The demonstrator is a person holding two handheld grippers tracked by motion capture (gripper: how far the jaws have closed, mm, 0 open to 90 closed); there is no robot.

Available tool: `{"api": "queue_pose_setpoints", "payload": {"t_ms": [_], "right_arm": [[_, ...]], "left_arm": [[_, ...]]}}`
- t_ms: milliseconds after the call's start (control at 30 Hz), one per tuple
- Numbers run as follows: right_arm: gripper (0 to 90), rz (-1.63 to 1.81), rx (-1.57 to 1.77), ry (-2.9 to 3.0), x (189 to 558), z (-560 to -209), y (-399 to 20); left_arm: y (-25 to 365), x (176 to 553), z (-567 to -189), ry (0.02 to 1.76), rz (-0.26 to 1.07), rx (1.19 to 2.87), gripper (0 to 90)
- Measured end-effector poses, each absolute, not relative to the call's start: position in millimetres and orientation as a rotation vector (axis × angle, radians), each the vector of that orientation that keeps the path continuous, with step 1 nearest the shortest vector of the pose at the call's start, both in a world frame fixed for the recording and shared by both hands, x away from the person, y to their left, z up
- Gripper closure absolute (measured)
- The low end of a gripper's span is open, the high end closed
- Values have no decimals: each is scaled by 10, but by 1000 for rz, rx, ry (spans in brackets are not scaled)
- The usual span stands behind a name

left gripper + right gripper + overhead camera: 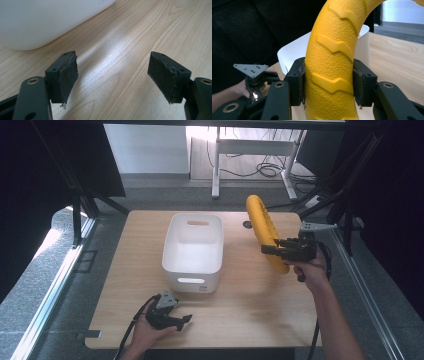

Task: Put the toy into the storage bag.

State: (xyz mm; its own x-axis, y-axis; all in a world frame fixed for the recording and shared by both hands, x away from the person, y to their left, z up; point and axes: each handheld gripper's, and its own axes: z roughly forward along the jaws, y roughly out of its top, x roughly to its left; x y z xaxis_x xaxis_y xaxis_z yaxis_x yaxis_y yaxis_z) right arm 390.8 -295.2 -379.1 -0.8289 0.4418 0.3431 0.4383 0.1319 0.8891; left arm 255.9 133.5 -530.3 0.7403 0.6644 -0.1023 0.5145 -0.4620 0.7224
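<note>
A yellow ring with a tyre-like tread [264, 230] is held upright above the right side of the table, my right gripper [272, 251] shut on its lower part. In the right gripper view the pads [299, 82] press both sides of the yellow ring [332, 65]. A white bin [194, 251] stands in the middle of the table, its inside bare. My left gripper [186, 321] rests near the front edge, just in front of the bin, jaws open. In the left gripper view its gripper [112, 80] has only bare wood between the pads, with the bin's wall [45, 22] just beyond.
The wooden table [250, 305] has bare room at the front right and left of the bin. A dark hole [247, 224] sits in the tabletop behind the ring. Black frame struts [330, 202] stand at both back corners. The left gripper [252, 75] appears in the right gripper view.
</note>
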Motion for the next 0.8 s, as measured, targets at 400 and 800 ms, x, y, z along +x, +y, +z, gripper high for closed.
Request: {"api": "queue_pose_setpoints", "payload": {"t_ms": [400,800], "right_arm": [[517,1894,854,2346,3788,-3774,-2802],[517,1943,803,2339,3720,-3699,-2681]], "left_arm": [[1328,2555,-5301,885,247,2166,241],[1330,2557,-5302,882,250,2170,242]]}}
